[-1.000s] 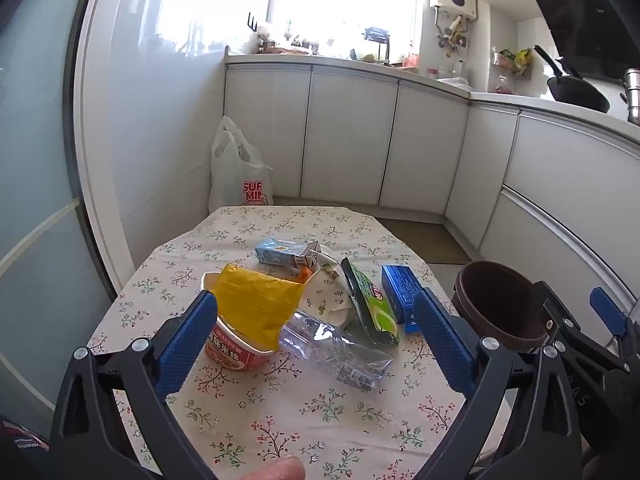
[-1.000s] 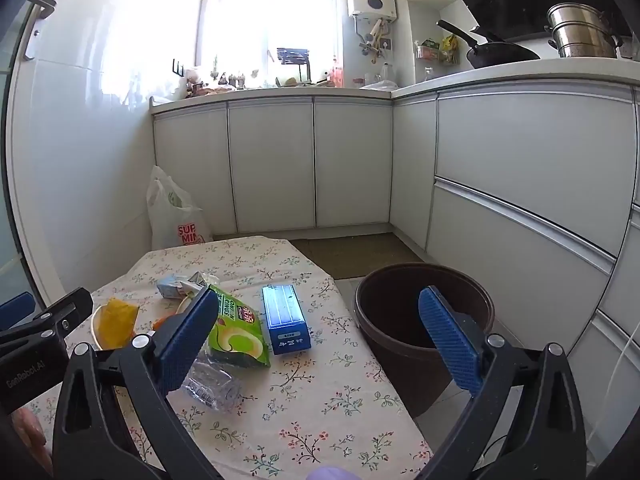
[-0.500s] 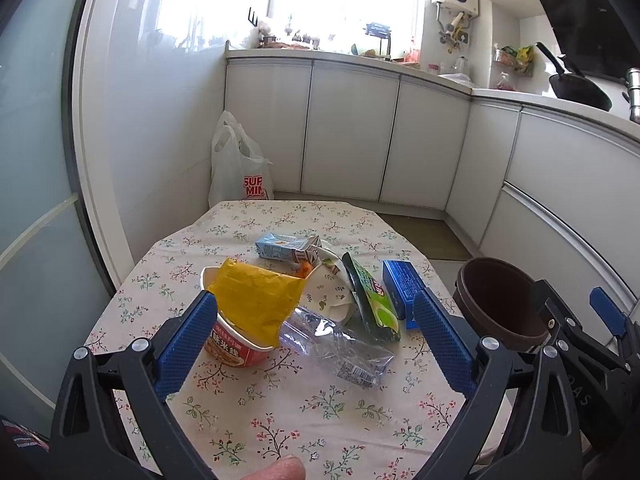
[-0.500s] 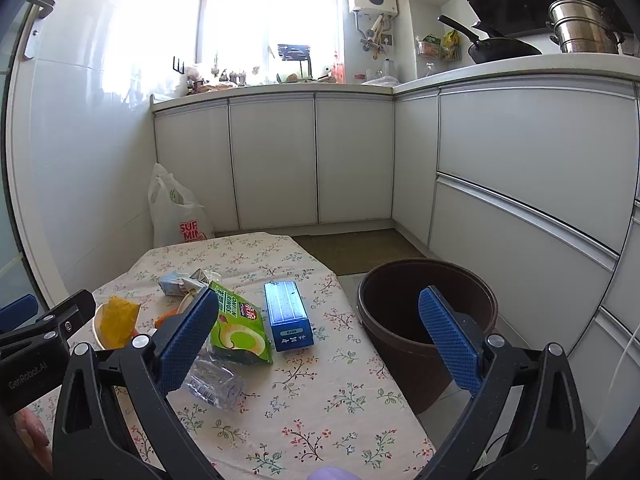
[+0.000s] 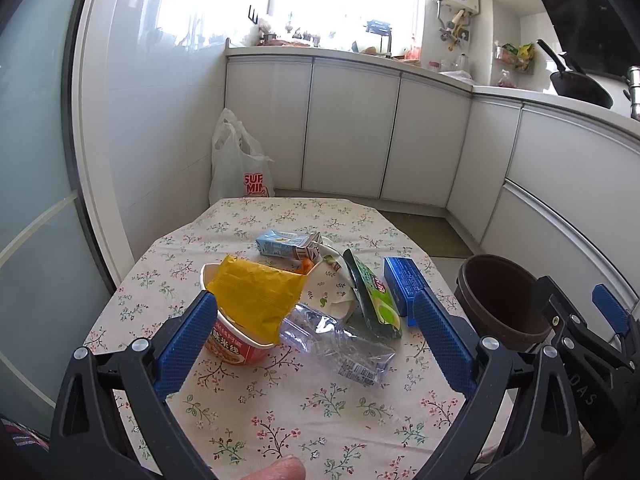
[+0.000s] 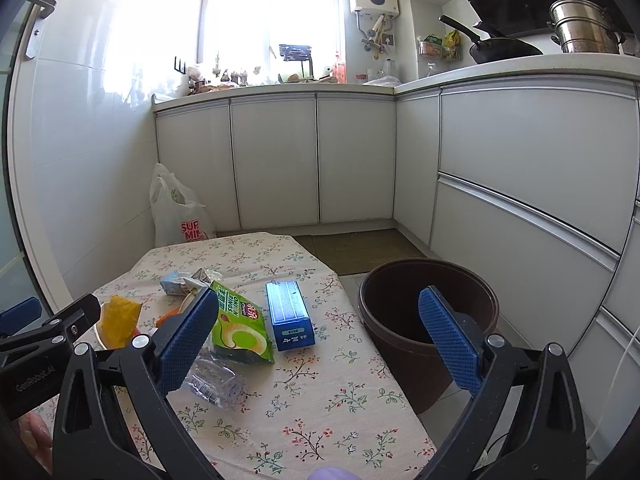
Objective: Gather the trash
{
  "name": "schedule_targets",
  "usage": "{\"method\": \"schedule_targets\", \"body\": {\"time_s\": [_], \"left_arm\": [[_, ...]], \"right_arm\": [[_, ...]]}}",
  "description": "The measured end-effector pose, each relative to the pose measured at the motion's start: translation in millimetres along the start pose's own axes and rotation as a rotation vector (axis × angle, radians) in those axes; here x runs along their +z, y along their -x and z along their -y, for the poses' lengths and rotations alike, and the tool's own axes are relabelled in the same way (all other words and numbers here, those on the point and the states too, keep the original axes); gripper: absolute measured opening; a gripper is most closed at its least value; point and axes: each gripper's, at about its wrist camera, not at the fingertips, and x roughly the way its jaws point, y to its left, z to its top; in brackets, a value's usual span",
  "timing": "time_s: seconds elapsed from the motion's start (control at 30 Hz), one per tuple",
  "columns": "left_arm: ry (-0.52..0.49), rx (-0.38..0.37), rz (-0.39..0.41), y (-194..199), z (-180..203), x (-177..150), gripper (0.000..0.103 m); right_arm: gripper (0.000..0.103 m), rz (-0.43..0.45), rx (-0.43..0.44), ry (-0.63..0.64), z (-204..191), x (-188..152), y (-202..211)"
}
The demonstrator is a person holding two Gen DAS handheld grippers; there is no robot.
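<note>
Left gripper (image 5: 314,336): jaws spread wide, holding nothing; it hovers over the near half of the table, slightly farther back than a second ago, so more of the cloth shows.
Right gripper (image 6: 320,342): jaws spread wide, empty; it has drawn back a little, and the bin now sits lower and fuller between its fingers.
Table (image 5: 280,412): one, under a floral cloth; all the trash lies on it, unmoved since the earlier frames.
Crushed bottle (image 5: 340,344): one, clear plastic, nearest piece, at 12 o'clock from the left gripper.
Noodle cup (image 5: 236,346): one, red, at 11 o'clock, with one yellow wrapper (image 5: 256,296) draped over its rim.
Green packet (image 5: 376,300): one, at 1 o'clock, touching the white plate (image 5: 332,292).
Blue box (image 5: 402,284): one, just right of the green packet.
Milk carton (image 5: 280,244): one, light blue, farthest piece.
Bin (image 6: 428,312): one, brown, on the floor at 3 o'clock off the table edge.
Plastic bag (image 5: 240,168): one, white, on the floor beyond the table.
</note>
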Motion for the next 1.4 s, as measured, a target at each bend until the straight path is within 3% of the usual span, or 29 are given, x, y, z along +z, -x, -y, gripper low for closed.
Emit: {"method": "schedule_targets", "body": {"time_s": [1.4], "left_arm": [[0.002, 0.004, -0.010, -1.4, -3.0, -2.2, 0.095]], "right_arm": [[0.096, -0.003, 0.002, 0.001, -0.8, -0.9, -0.1]]}}
